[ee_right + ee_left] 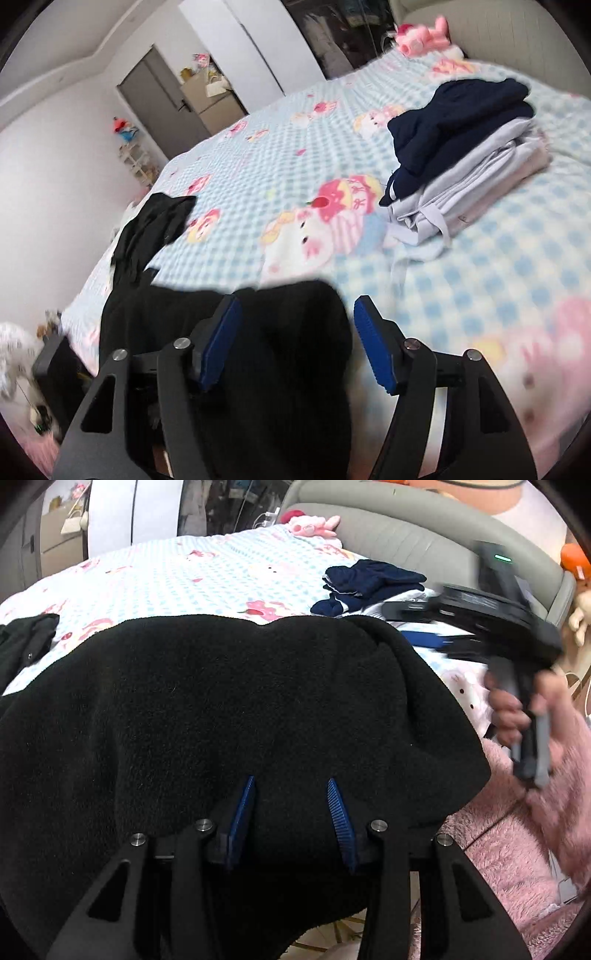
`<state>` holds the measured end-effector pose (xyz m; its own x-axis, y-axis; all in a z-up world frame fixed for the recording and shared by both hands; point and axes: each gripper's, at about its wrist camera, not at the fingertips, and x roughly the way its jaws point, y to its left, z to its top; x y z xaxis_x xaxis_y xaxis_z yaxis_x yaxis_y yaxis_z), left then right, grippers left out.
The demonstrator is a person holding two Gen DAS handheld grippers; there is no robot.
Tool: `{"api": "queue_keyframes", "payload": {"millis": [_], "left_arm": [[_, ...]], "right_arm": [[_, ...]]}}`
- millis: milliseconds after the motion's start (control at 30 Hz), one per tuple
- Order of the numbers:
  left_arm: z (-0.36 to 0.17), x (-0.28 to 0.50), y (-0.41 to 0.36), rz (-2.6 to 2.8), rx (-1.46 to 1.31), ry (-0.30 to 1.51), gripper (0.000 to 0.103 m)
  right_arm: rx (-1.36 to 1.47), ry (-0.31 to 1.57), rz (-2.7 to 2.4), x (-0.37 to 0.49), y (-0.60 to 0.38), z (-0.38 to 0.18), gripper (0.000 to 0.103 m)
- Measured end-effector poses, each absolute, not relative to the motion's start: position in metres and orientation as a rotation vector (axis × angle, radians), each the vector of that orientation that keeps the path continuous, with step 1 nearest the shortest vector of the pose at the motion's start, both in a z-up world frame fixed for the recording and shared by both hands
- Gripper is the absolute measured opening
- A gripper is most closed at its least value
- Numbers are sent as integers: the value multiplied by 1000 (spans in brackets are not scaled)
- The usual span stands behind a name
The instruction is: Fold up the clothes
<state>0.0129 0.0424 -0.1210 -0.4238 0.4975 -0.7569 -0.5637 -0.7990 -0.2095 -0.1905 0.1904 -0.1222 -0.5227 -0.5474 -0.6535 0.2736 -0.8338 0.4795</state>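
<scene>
A black fleece garment [221, 701] lies spread over the near edge of the bed and fills most of the left wrist view. My left gripper [291, 779] hovers over it, open, its blue pads apart with fleece showing between them. In the right wrist view one end of the same fleece [288, 350] sits between the jaws of my right gripper [298, 300]. These jaws stand wide, and the right pad is clear of the cloth. From the left wrist view the right gripper [406, 627] appears blurred, held by a hand in a pink fuzzy sleeve [535, 812].
A stack of folded clothes, navy [458, 118] over light grey [480, 177], sits on the blue checked cartoon sheet [295, 147]. A second black garment [151, 225] lies at the bed's left edge. A pink plush toy [424, 37] rests by the grey headboard [406, 535].
</scene>
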Motion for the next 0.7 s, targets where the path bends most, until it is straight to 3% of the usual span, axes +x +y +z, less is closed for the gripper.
{"api": "queue_keyframes", "payload": {"millis": [100,133,200,267,333,433,500,533,567,600,633,667,700], "left_arm": [[-121,12,46,2224,-1144,101,42],[-121,12,47,2224,-1144,99,42],[-123,11,43,2222,-1149,89,42],[-123,12,40,2219,-1147,81,42],[-123,14,37,2218,-1142,76,42],[-122,16,36,2221,-1138,76,42],[-120,18,35,2222,-1135,81,43],[-121,17,35,2221,-1136,80,42],[-121,17,35,2219,-1138,74,42],[-121,17,35,2219,-1140,72,42],[-122,16,36,2219,-1140,74,42],[-122,16,36,2220,-1139,79,42],[-123,16,37,2220,-1139,80,42]], "right_arm": [[1213,-520,-2205,-220,176,-146,61],[1227,-511,-2221,-221,174,-148,32],[1258,-484,-2269,-222,171,-152,21],[1204,-382,-2349,-207,170,-135,3],[1132,-179,-2426,-185,165,-113,3],[1176,-231,-2409,-185,181,-119,3],[1208,-274,-2394,-185,191,-124,6],[1220,-388,-2351,-193,199,-127,11],[1236,-452,-2283,-201,201,-131,30],[1252,-507,-2211,-210,202,-136,42],[1265,-561,-2139,-218,203,-141,65],[1277,-612,-2066,-227,203,-146,74],[1287,-663,-1992,-235,204,-151,74]]}}
